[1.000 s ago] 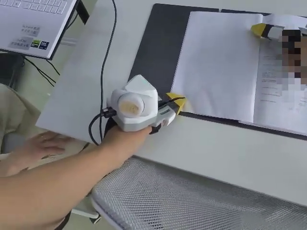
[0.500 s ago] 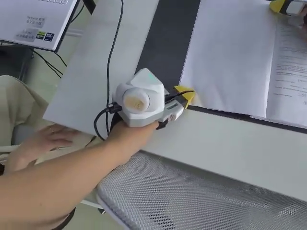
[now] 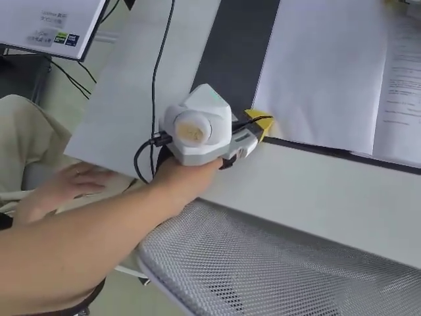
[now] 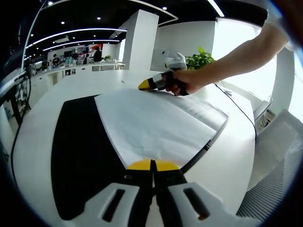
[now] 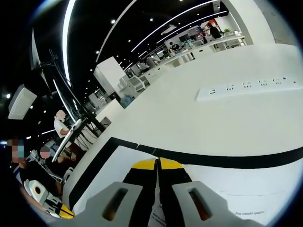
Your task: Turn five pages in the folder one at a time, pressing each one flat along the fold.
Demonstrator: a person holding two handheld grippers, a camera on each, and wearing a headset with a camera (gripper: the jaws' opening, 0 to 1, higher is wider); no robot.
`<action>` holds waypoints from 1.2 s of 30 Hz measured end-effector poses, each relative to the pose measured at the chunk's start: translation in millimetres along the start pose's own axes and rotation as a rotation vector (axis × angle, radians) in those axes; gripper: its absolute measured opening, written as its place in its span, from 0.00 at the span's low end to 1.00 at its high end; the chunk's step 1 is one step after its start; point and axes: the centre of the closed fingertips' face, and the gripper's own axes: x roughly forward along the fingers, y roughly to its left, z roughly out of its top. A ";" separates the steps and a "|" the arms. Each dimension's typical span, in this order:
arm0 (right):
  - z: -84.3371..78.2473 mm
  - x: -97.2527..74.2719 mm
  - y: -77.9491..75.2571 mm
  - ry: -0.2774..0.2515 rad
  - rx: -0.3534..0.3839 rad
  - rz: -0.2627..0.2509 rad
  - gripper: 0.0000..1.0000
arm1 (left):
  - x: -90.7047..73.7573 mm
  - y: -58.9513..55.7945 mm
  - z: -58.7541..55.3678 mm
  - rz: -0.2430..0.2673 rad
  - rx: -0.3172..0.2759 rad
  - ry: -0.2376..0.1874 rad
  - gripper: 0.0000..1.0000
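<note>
- Left claw (image 3: 258, 126) is seen with its yellow tips pressed together, set against the near left corner of the blank page (image 3: 322, 72). Whether paper is caught between the tips cannot be told.
- Right claw (image 5: 156, 164) is likewise closed, its tips meeting in a thin seam. It is laid on the printed sheet (image 5: 236, 201), close to the far edge of the folder (image 3: 235, 52).
- The folder is laid open on the white counter (image 3: 316, 197), near the counter's near edge. Its right part is cut off by the frame in the head view.
- The print on the printed sheet is too small to be read in any view.
- In the left gripper view the right claw is shown across the folder, gripped by a hand (image 4: 182, 81), with a plant (image 4: 201, 59) behind it.
- In the right gripper view a power strip (image 5: 246, 87) is seen further back on the counter, well apart from the folder. The left claw is glimpsed at the lower left, half lost at the rim.
- In the head view a black cable (image 3: 156, 72) is run across the counter's left part. A laptop (image 3: 46, 23) is cut off beyond the counter's left edge, and a mesh chair (image 3: 276, 263) is seen below the near edge.
</note>
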 end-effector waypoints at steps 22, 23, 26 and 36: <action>-45.4 -43.6 38.1 0.029 -0.048 0.085 0.00 | -1.8 -2.3 2.1 0.002 0.010 -0.001 0.00; -47.6 -46.2 39.7 0.027 -0.047 0.085 0.00 | -1.7 -2.3 2.0 0.003 0.015 -0.001 0.00; -51.7 -53.1 44.5 0.021 -0.016 0.108 0.00 | -1.5 -2.3 1.9 0.003 0.022 0.003 0.00; -74.2 -73.0 61.2 0.043 0.028 0.182 0.00 | -1.3 -2.5 1.7 0.005 0.038 0.005 0.00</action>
